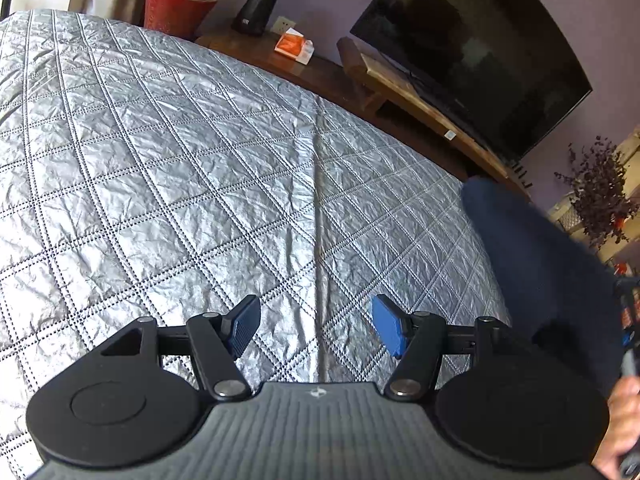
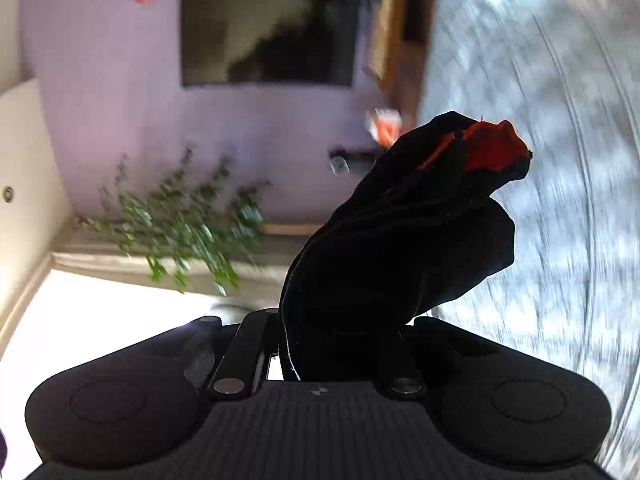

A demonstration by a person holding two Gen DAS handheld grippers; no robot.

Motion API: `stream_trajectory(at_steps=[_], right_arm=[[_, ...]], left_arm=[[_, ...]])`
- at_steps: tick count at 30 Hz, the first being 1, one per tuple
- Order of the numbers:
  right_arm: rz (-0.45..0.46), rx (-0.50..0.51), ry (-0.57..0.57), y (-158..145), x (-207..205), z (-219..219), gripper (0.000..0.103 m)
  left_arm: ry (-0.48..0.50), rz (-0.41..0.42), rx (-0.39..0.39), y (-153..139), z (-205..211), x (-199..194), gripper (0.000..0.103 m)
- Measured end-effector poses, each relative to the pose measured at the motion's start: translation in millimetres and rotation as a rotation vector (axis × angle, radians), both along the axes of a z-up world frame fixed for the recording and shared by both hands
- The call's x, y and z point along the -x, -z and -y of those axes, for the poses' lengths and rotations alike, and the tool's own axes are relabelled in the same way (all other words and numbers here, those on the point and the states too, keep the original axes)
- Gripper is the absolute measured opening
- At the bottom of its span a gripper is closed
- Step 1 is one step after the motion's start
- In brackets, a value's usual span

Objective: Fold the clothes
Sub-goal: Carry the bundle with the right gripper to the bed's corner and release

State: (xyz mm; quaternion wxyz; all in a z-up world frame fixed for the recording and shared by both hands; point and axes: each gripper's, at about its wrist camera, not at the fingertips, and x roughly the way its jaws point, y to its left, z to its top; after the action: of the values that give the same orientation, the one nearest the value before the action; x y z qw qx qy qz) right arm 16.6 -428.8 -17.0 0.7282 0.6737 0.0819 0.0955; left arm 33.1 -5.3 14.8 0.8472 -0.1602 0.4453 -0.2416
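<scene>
Quilt [image 1: 200,160] fills most of the left wrist view, silver-grey, stitched in diamonds, crinkled, with a straight seam running up its middle; the left gripper [image 1: 316,326] hangs above it with its two blue pads [image 1: 387,326] wide apart and nothing between them. At the right edge a dark blue garment [image 1: 536,264] hangs, blurred, its lower part dropping behind the gripper's body, and whether it touches the quilt I cannot tell. A hand [image 1: 622,424] shows in the bottom right corner, wrapped around a dark handle. Beyond the quilt stands a low wooden cabinet [image 1: 420,112] with a dark TV [image 1: 472,48] on it, an orange and white box [image 1: 294,46], a black speaker [image 1: 260,4] and a red pot [image 1: 176,10] at the far left; a dried plant [image 1: 600,196] stands at the right. The right wrist view is rolled on its side and smeared: the quilt [image 2: 540,160] streaks down the right side, the purple wall [image 2: 100,120] with the TV [image 2: 268,20] fills the left, and a green plant [image 2: 180,224] sits low on the left. The right gripper [image 2: 340,344] is clamped on the garment [image 2: 400,248], which rises from between its fingers as a dark bunched mass, looking almost black against the light, with a red-orange patch [image 2: 492,146] at its top end; the fingertips themselves are hidden by the cloth
</scene>
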Motion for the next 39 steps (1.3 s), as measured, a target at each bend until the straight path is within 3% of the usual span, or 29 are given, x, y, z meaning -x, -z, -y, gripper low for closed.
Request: stream_trajectory(at_steps=[4,9,12,18,21,26,28,30,34,36,39], right_arm=[[0.058,0.046,0.123,-38,7,43,0.013],[0.033,0.192,0.335,-66,30,85,0.013],[-0.024,0.195,0.481,-45,37,99,0.013],[-0.294,0.166,0.666,40,24,92,0.013],[-0.395,0.310,0.666,40,14,81,0.015],[-0.413,0.288,0.651,38,20,83,0.031],[-0.464,0.363,0.629,27,25,76,0.040],[-0.526,0.453,0.598,17,38,74,0.060],[-0.631,0.795,0.563,-19,46,49,0.061],[-0.656,0.944,0.536,-30,30,40,0.080],[-0.772,1.108,0.430,-30,-7,54,0.086]], left_arm=[[0.016,-0.008,-0.007,4,6,2,0.057],[0.044,-0.009,-0.013,7,14,4,0.057],[0.060,-0.009,-0.018,9,19,5,0.058],[0.117,0.000,-0.049,13,33,13,0.058],[0.152,0.023,-0.087,11,43,16,0.058],[0.174,0.028,-0.106,14,38,16,0.061],[0.176,0.031,-0.108,13,36,18,0.062],[0.179,0.031,-0.111,12,36,18,0.064],[0.206,0.036,-0.137,9,39,24,0.071],[0.227,0.042,-0.155,7,42,29,0.076],[0.251,0.038,-0.168,4,49,38,0.081]])
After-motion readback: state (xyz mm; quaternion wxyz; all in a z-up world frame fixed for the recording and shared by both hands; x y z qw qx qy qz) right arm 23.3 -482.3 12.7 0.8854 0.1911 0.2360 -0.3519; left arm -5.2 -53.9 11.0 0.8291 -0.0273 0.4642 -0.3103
